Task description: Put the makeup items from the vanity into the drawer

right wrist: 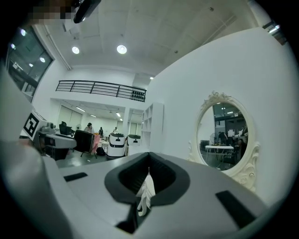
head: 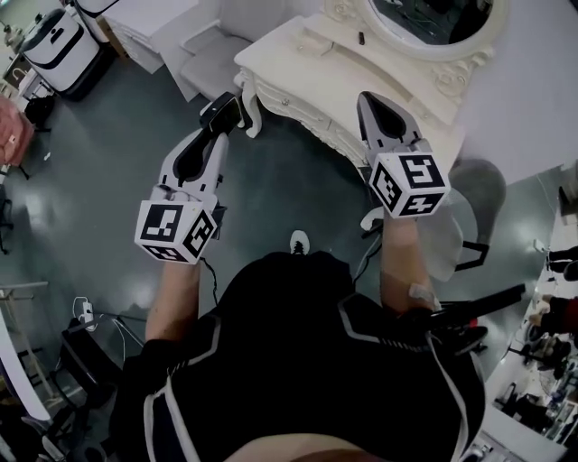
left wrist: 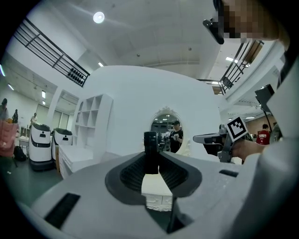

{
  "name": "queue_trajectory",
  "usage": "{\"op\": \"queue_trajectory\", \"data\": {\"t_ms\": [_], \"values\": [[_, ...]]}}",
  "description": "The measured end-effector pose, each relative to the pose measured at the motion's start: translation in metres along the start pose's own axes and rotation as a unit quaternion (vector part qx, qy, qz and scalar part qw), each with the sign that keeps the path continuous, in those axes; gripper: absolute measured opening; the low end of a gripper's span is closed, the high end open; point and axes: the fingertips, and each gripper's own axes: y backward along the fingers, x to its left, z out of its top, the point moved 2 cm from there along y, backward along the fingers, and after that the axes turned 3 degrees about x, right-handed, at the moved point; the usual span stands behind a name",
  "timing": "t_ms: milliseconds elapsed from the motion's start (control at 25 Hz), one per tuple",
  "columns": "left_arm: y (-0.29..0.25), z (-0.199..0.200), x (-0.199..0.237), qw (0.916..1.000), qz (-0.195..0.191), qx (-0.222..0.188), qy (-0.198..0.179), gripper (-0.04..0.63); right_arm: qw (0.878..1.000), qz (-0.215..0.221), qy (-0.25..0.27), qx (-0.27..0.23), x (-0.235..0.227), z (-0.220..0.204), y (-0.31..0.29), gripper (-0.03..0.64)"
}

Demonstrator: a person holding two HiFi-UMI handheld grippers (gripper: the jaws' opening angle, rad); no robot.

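The left gripper (left wrist: 151, 164) pinches a slim black makeup container (left wrist: 150, 142) upright between its pads, level out in front of the person. The right gripper (right wrist: 149, 158) has its jaws pressed together at the tip with nothing between them; the white carving seen through the gap behind the tip belongs to the furniture beyond.

Ahead of both grippers stands the white vanity (head: 289, 63), nearer to the right gripper than to the left, with floor between it and the left gripper's tip. On its top, beyond the right gripper's tip, lies a small dark item (head: 361, 38), too small to name. Farthest off is the oval mirror (head: 433, 23) in its carved frame.

As I read it, the task is only partly done: one item is off the vanity and in the grip, but not yet in a drawer. No open drawer shows along the vanity's front. At least the small dark item is left to collect.
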Motion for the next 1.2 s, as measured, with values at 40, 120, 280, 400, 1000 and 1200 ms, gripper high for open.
{"op": "queue_trajectory", "data": {"t_ms": [40, 120, 280, 400, 1000, 1200], "values": [[-0.013, 0.0, 0.001, 1.0, 0.001, 0.002, -0.002, 0.089, 1.0, -0.003, -0.003, 0.002, -0.01, -0.001, -0.008, 0.006], [-0.034, 0.001, 0.002, 1.0, 0.001, 0.006, -0.006, 0.089, 1.0, 0.001, -0.012, 0.003, -0.025, -0.004, -0.021, 0.006], [-0.08, 0.005, -0.001, 0.9999, -0.006, 0.012, -0.008, 0.089, 1.0, 0.016, -0.015, 0.008, -0.056, -0.01, -0.04, 0.006], [-0.132, 0.003, -0.004, 0.9996, -0.01, 0.022, -0.011, 0.089, 1.0, 0.022, -0.018, 0.009, -0.094, -0.019, -0.06, 0.006], [-0.234, -0.014, 0.012, 0.9973, -0.05, 0.048, -0.024, 0.089, 1.0, -0.012, -0.02, 0.011, -0.159, -0.039, -0.1, 0.006], [-0.273, -0.01, 0.036, 0.9946, -0.086, 0.049, -0.03, 0.089, 0.999, -0.016, -0.029, 0.003, -0.163, -0.03, -0.134, 0.005]]}}
